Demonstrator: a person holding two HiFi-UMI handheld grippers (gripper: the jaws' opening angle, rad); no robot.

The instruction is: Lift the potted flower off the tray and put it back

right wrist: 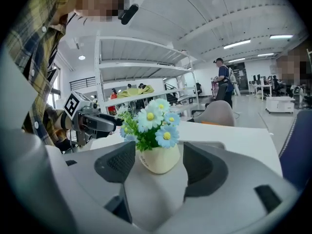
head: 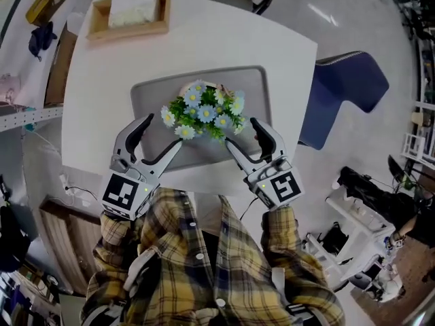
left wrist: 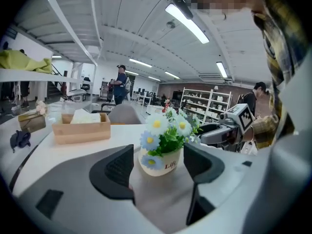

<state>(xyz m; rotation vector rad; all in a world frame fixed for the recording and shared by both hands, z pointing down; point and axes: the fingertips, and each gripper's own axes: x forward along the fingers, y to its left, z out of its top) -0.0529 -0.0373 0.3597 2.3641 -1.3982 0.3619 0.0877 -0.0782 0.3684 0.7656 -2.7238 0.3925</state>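
Left gripper (head: 162,133) and right gripper (head: 241,133), lower centre: jaws apart, empty. Pot (head: 204,111) stands just ahead of both, on tray (head: 149,94), frame centre. Box (head: 129,27), upper left, holds tissues (head: 132,9).

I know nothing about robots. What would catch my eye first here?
A cream pot of blue and white daisies stands on a grey tray in the middle of a white table. From the near side, the left gripper and the right gripper point at it, jaws open, neither holding it. A wooden tissue box sits at the table's far left corner.
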